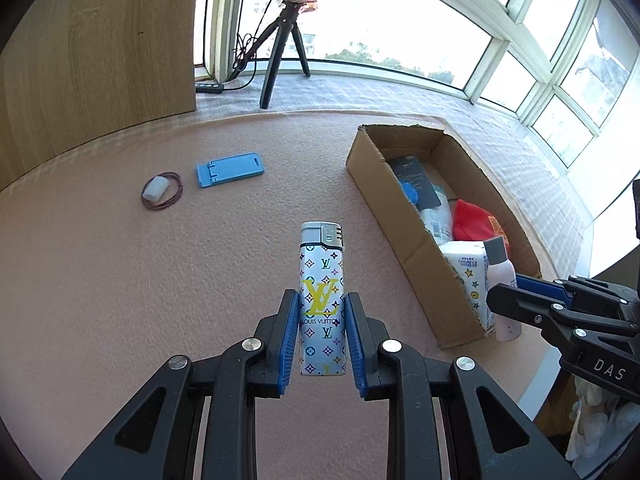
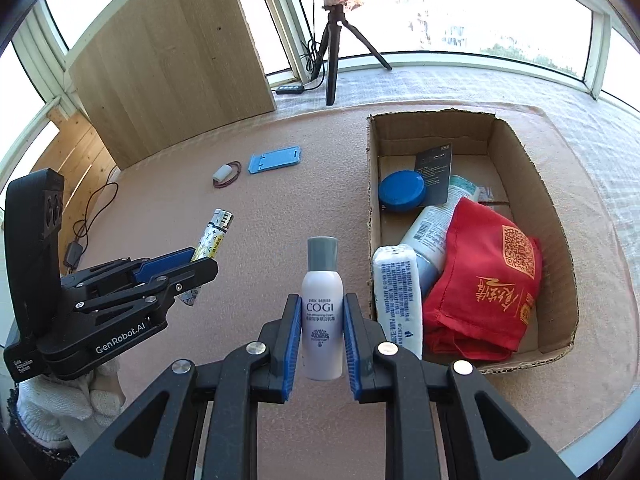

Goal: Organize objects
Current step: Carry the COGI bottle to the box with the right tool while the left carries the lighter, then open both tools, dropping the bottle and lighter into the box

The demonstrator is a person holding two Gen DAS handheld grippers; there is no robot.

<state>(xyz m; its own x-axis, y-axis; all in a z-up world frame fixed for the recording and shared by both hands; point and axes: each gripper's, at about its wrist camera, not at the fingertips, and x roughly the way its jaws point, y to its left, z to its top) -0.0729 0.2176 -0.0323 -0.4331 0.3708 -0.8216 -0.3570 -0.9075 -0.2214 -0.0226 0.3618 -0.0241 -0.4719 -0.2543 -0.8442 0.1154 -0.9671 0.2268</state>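
— Lighter (image 1: pixel 322 300) printed "LOUIS VUITTON": where?
— Centre frame, pinched by the left tool (image 1: pixel 322 334) above the table (image 1: pixel 120 280).
— And the right tool (image 2: pixel 322 338)?
— Pinching a "COGI" bottle (image 2: pixel 323 312) beside the cardboard box (image 2: pixel 556 240).

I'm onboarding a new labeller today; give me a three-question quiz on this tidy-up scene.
1. True or false: the left tool grips a lighter.
2. What does the right tool hold: A) blue lid B) white bottle C) red cloth?
3. Name the blue item left out on the table, apart from the cardboard box.

Key: 1 true; 2 B; 3 the blue phone stand.
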